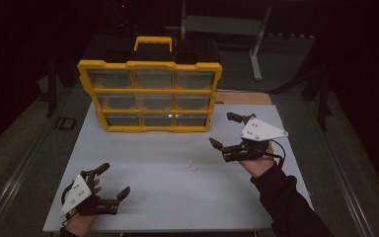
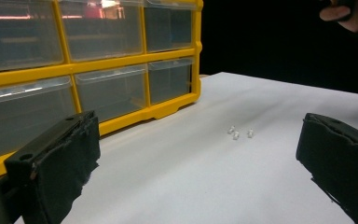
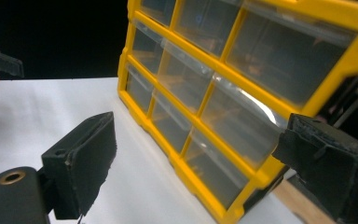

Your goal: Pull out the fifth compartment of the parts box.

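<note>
- Small white parts (image 1: 193,166): three tiny pieces lying loose on the white bench (image 1: 153,197), right of centre, nearer than the organizer.
- Right gripper (image 1: 225,132): jaws wide open and empty, just right of the parts and above the bench.
- Left gripper (image 1: 113,180): jaws wide open and empty, at the near left corner.
- Yellow drawer organizer (image 1: 150,94): upright at the far edge, its nine clear drawers closed.
</note>
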Tool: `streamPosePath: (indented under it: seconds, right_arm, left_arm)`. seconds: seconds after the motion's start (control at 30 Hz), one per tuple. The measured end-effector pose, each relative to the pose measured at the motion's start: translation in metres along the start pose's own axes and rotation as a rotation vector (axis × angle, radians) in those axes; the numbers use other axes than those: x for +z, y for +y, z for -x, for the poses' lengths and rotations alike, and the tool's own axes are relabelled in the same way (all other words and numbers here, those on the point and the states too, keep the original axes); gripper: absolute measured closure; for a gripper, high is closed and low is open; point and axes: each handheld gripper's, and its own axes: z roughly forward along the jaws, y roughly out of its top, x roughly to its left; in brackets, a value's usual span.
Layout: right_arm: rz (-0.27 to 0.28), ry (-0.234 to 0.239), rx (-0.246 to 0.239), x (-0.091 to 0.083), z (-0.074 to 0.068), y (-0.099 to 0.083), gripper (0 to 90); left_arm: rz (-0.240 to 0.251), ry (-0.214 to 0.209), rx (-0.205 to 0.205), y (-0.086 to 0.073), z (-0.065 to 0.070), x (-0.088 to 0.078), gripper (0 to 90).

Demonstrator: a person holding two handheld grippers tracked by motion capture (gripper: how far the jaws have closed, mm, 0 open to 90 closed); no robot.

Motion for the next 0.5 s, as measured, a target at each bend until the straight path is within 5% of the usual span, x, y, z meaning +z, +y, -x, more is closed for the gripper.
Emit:
streamPosePath:
  seconds: [0.5]
  right_arm:
    - [0.018,0.055,-0.091,0.041,0.000,0.040,9.9]
  left_arm:
    - [-0.001,-0.002,0.004,0.000,0.000,-0.001,0.0]
